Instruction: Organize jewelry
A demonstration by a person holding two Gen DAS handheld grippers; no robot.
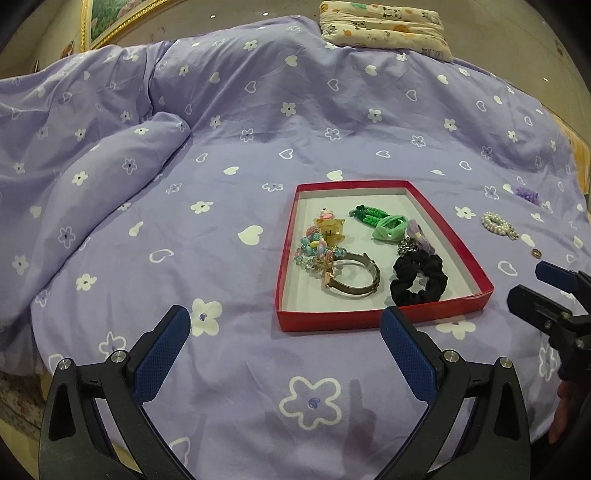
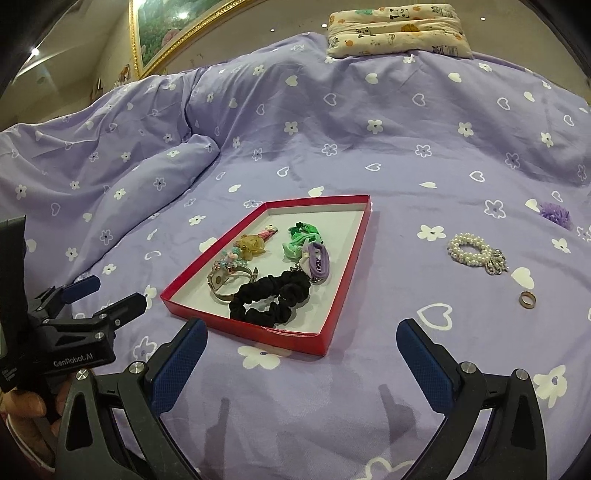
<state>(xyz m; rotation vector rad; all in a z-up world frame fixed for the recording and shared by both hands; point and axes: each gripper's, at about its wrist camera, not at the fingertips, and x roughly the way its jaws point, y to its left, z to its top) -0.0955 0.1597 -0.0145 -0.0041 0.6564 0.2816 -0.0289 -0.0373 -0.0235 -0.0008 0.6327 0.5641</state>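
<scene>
A red shallow box lies on the purple bedspread and holds a black scrunchie, a metal watch, hair ties, a yellow claw clip and beaded pieces. To its right on the bed lie a pearl bracelet, a small ring and a purple hair flower. My left gripper is open and empty in front of the box. My right gripper is open and empty, near the box's front right corner.
The bedspread bunches into a thick fold at the left. A patterned pillow lies at the far end. A gold-framed picture hangs behind.
</scene>
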